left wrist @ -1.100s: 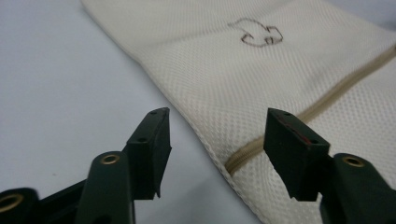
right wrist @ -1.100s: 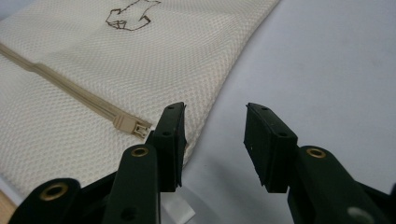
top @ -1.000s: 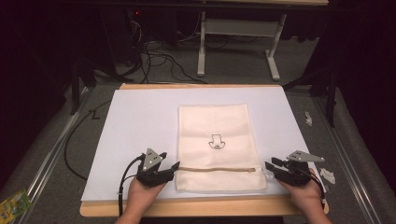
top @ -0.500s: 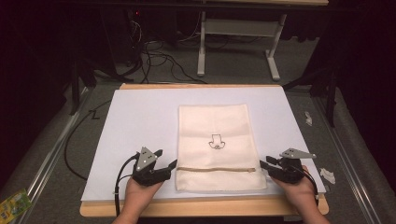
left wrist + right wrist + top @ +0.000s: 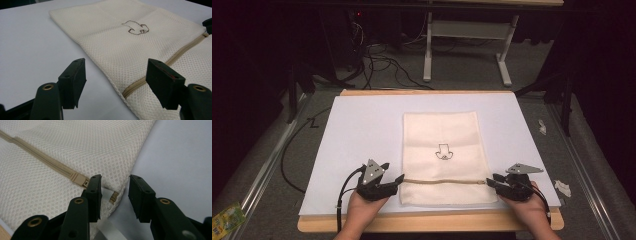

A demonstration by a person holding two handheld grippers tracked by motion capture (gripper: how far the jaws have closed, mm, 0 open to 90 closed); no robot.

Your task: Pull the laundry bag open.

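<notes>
A cream mesh bag [image 5: 442, 135] with a small dark emblem lies flat on the white sheet [image 5: 357, 130]. A tan zipper [image 5: 444, 181] runs across its near end. My left gripper [image 5: 399, 181] rests at the zipper's left end, open, its jaws [image 5: 116, 63] straddling the bag's edge without touching it. My right gripper [image 5: 490, 180] sits at the zipper's right end. Its jaws [image 5: 115, 180] have just been closing a little and stand apart around the bag's corner, beside the zipper pull [image 5: 79, 180] and a white label [image 5: 106, 193]. Neither pad presses on the mesh.
The sheet covers a wooden table [image 5: 427, 222]. Black cable [image 5: 292, 150] loops off the left side. Crumpled paper bits [image 5: 562, 187] lie to the right of the sheet. A green packet [image 5: 227, 217] lies at bottom left. A desk frame [image 5: 462, 40] stands behind.
My right gripper has slid left from off the bag's side up to its right edge at the zipper end. The left gripper has stayed where it was.
</notes>
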